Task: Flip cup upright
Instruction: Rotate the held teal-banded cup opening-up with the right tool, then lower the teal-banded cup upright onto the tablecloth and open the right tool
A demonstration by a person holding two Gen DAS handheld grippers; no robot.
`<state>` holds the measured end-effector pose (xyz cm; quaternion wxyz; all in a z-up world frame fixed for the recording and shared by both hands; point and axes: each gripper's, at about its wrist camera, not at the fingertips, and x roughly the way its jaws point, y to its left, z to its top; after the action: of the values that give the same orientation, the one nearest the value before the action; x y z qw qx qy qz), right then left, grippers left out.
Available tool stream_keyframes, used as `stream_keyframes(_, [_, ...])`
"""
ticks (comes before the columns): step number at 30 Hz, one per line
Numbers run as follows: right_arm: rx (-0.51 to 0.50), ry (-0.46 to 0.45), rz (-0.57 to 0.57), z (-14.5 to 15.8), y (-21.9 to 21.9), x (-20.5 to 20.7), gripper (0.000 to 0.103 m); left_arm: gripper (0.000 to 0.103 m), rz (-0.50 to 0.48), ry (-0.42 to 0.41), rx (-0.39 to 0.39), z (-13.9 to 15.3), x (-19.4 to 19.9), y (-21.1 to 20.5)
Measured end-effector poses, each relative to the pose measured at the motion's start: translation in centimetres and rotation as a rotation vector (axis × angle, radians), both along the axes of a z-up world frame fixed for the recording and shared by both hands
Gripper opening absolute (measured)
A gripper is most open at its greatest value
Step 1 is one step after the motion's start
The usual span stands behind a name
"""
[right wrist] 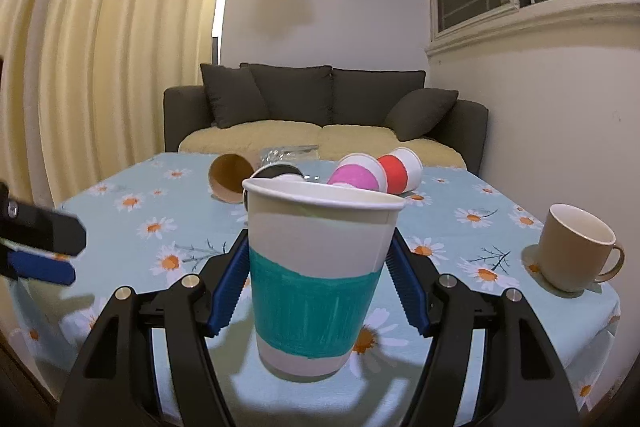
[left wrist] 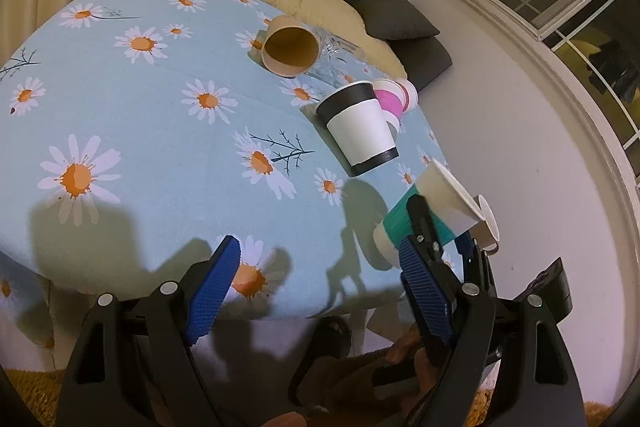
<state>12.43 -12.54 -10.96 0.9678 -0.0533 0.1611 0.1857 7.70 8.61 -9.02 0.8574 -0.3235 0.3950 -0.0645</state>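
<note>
A white paper cup with a teal band (right wrist: 316, 279) stands mouth up between the blue pads of my right gripper (right wrist: 320, 259), which is shut on it just above the daisy tablecloth (right wrist: 120, 227). The left wrist view shows the same cup (left wrist: 432, 215) at the table's right edge, gripped by the right gripper's fingers (left wrist: 424, 227). My left gripper (left wrist: 320, 267) is open and empty over the near table edge. Its fingertip (right wrist: 40, 247) shows at the left of the right wrist view.
A black-and-white cup (left wrist: 360, 127) stands upside down mid-table. A brown cup (left wrist: 290, 47), a pink cup (right wrist: 358, 175) and a red cup (right wrist: 400, 169) lie on their sides. A beige mug (right wrist: 576, 247) stands upright at the right. A dark sofa (right wrist: 320, 99) is behind the table.
</note>
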Motion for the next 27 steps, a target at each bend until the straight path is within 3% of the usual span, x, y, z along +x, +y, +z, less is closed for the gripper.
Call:
stream_keyframes(19, [-0.013,0.016,-0.02,-1.0,0.4,0.2,0.067,0.08,-0.015,0.009,0.048,-0.1,0.3,-0.8])
stream_keyframes(22, [0.003,0.021,-0.024,-0.7,0.3,0.3,0.074,0.08,-0.02,0.009,0.056,-0.1,0.3,-1.0])
stream_keyframes(24, [0.01,0.019,-0.024,-0.5,0.2,0.2,0.085,0.08,-0.022,0.009,0.063,-0.1,0.4,-1.0])
stream_keyframes(27, [0.017,0.03,-0.025,-0.3,0.0,0.1,0.088,0.08,-0.025,0.009,0.07,-0.1,0.4,-1.2])
